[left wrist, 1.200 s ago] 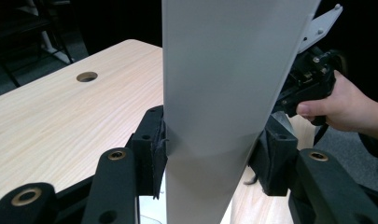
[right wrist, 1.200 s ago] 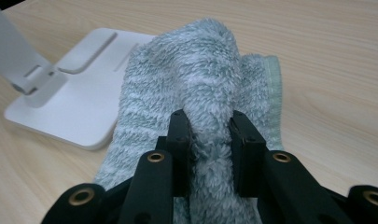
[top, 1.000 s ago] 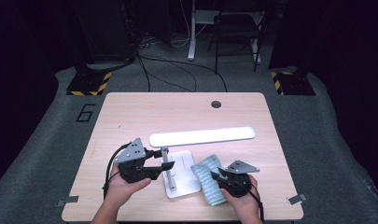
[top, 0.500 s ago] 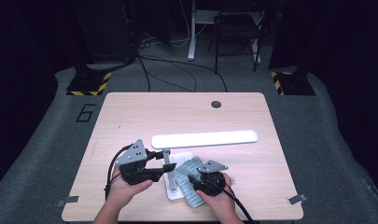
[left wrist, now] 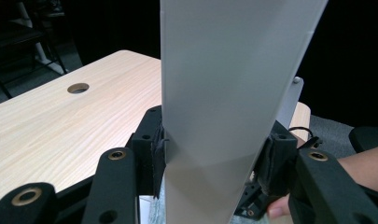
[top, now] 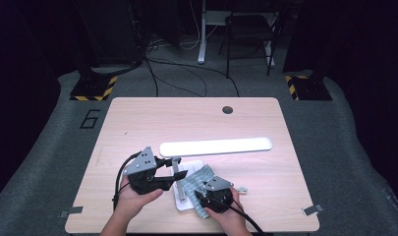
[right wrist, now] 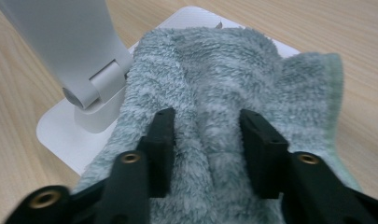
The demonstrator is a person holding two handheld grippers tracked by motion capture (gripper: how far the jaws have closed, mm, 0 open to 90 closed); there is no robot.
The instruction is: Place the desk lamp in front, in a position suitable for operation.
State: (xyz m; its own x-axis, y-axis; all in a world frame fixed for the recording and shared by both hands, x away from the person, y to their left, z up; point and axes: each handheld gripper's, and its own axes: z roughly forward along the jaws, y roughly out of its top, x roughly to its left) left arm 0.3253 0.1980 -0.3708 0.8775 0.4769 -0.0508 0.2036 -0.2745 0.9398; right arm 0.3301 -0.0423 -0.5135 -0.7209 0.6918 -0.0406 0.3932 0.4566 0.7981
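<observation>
While I am holding the lamp steady, the notes are running so:
Lamp [top: 216,146]: stiff, light, top-heavy; left gripper [top: 173,173] fingers clamped on its upright arm, near middle of the surface [top: 137,123].
Cloth [right wrist: 233,84]: soft, limp, grippy; lying on the lamp base [right wrist: 60,135]; I am pinching a raised fold.
Right gripper [right wrist: 205,149]: fingers astride the fold, just been closing.
Change: right gripper has moved left onto the base, cloth with it.

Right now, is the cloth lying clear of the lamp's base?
No, the grey-green cloth lies partly over the white lamp base, beside the hinge.
</observation>
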